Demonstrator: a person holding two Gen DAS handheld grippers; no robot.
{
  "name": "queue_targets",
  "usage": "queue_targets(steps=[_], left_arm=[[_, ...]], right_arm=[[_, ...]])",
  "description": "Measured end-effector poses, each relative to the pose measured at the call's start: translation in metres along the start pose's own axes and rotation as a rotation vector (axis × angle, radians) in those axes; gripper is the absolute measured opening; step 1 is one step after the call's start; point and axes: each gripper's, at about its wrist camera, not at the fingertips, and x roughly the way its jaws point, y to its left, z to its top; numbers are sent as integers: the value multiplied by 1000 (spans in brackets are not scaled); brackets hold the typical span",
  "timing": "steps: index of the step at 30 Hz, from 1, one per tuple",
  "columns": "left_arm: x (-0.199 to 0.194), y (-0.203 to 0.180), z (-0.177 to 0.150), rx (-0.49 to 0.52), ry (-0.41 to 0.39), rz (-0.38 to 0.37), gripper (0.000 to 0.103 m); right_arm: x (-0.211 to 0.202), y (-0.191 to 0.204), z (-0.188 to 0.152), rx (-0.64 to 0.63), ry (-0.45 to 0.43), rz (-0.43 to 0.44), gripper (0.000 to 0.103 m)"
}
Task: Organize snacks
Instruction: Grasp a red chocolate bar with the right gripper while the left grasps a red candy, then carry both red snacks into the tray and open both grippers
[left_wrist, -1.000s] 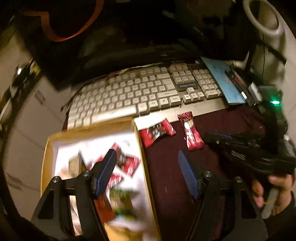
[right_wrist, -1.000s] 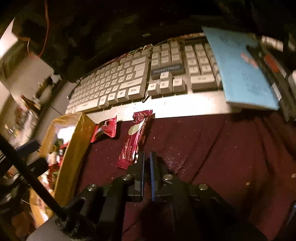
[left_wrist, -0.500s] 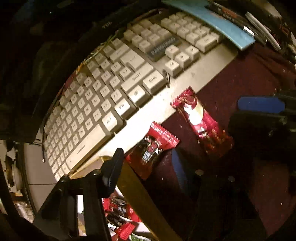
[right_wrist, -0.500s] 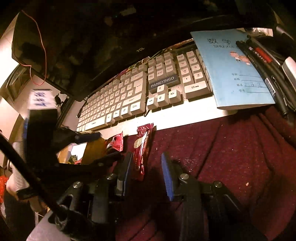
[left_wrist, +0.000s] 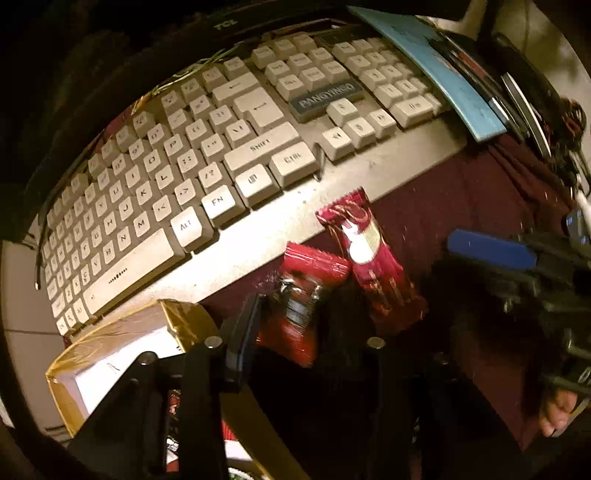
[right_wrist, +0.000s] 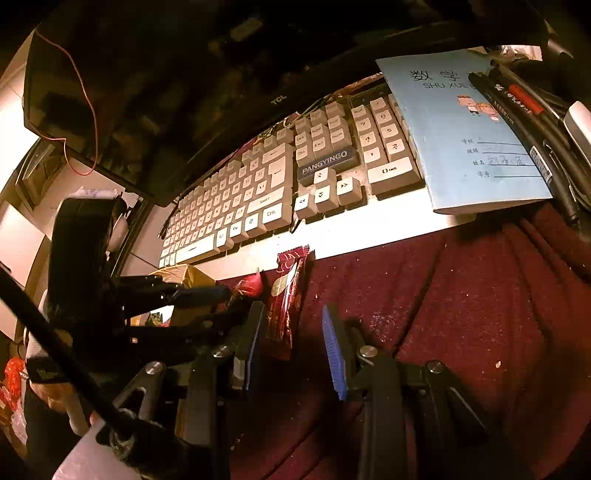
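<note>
Two red snack packs lie on the maroon cloth in front of the keyboard. The short red pack (left_wrist: 303, 306) lies between the fingers of my open left gripper (left_wrist: 295, 328), not gripped. The long dark-red bar (left_wrist: 369, 258) lies to its right. In the right wrist view the long bar (right_wrist: 286, 302) sits between the fingers of my open right gripper (right_wrist: 291, 343), beside the left pad. The left gripper (right_wrist: 207, 299) shows there too, around the short pack (right_wrist: 249, 286). The gold-edged snack box (left_wrist: 122, 343) stands at the left.
A white keyboard (left_wrist: 207, 155) lies behind the snacks, under a dark monitor (right_wrist: 184, 92). A blue notebook (right_wrist: 461, 140) with pens (right_wrist: 524, 110) on it rests on the keyboard's right end. The maroon cloth (right_wrist: 461, 314) covers the desk to the right.
My left gripper has moved from over the box to the short red pack. My right gripper has opened from shut and now stands around the long bar.
</note>
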Motion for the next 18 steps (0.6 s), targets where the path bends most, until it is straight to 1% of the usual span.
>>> queue_targets(steps=[2,3,4,5,8,9,10,12,13,15,16,17,18], left_arm=[[0,7,6,-52,-15,-17,40],[0,9,7,-65,-18,-23,31],[-1,11,6,-75,-21,-36,30],[-2,12,2,-85,-30,-24,28],[-6,9,-17,-120,-63,4,26],[-10,11,-24,-156,-68,-2,26],[-17,13,-31,-193,-83,-28,26],[-36,18,-49,-267,-137,-74,26],[-53,21,-61,-314,-185,-106,26],[-80,25,-83,-370,-270,-133,26],[-96,24,-96,-397,-322,-131,26],[-111,19,-111,-424,-376,-106,26],[-123,16,-122,-455,-415,-84,26]], right_arm=[[1,-3,0,11,2,0,32],[1,-4,0,18,4,3,32],[2,-5,0,23,6,4,32],[2,-6,-1,27,11,7,32],[3,-6,-2,25,19,13,32],[5,-6,-2,22,22,10,32],[6,-5,-2,17,27,11,32],[9,0,-3,0,38,15,32],[10,2,-4,-9,38,16,32],[15,13,-3,-54,45,-3,32],[18,18,-3,-80,56,-25,33],[22,26,-4,-114,62,-70,34],[28,35,-3,-150,72,-134,34]])
